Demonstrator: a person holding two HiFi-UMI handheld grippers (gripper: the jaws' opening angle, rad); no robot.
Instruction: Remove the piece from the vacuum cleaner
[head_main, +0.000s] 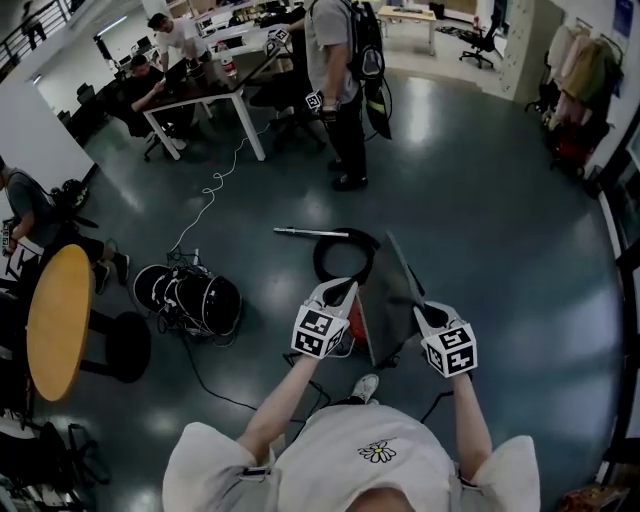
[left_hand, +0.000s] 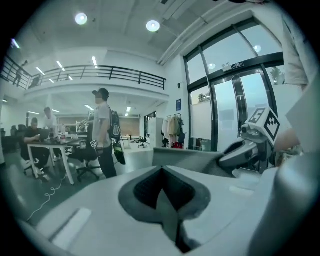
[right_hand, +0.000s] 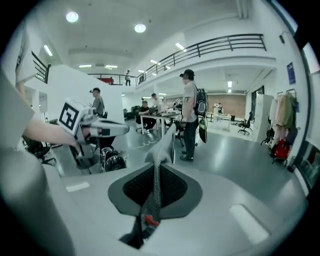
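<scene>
The flat grey plastic piece (head_main: 392, 290) is held in the air between the two claws. It is well apart from the round black vacuum cleaner (head_main: 195, 298), which lies on the glossy dark grey surface (head_main: 480, 230) to the left. The right claw (right_hand: 158, 164) is clamped on the piece's thin edge. The left claw (left_hand: 161, 173) is closed, with nothing seen between its jaws.
</scene>
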